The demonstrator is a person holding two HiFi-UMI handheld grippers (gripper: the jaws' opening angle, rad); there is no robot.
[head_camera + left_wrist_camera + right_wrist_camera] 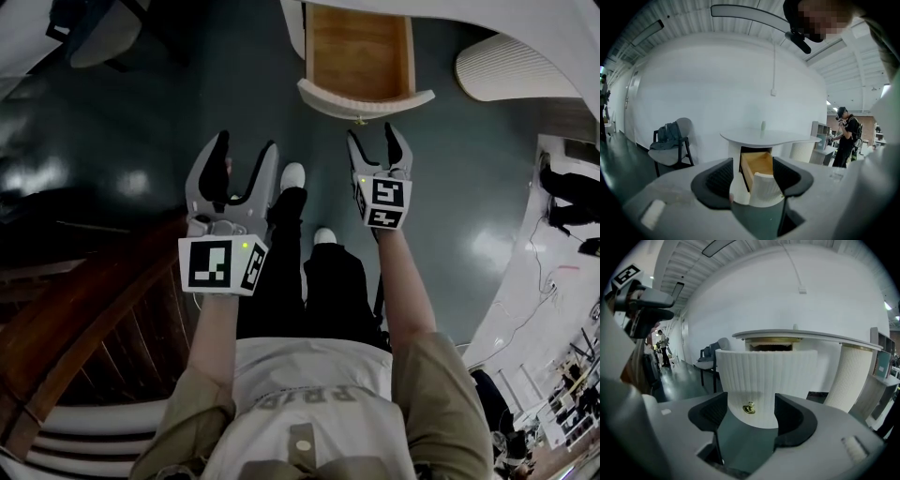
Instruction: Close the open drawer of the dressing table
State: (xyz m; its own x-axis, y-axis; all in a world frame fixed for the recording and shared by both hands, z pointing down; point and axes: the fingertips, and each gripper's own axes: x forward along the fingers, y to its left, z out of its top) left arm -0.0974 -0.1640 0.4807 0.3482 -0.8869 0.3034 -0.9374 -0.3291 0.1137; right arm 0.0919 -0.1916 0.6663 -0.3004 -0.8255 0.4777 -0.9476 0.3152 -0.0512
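Observation:
The white dressing table (768,137) stands ahead with its drawer (361,56) pulled out, showing a wooden inside and a curved, ribbed white front (766,376). A small brass knob (749,408) sits low on that front. My right gripper (380,141) is open, close to the drawer front, with the knob seen between its jaws and nothing held. My left gripper (246,161) is open and empty, further back and to the left; through its jaws the open drawer (758,168) shows.
A chair (670,145) with clothing on it stands left of the table. A ribbed white column (853,376) stands to the right. A person (846,136) stands far right. Wooden stairs (84,309) lie at my left. Dark glossy floor (141,141).

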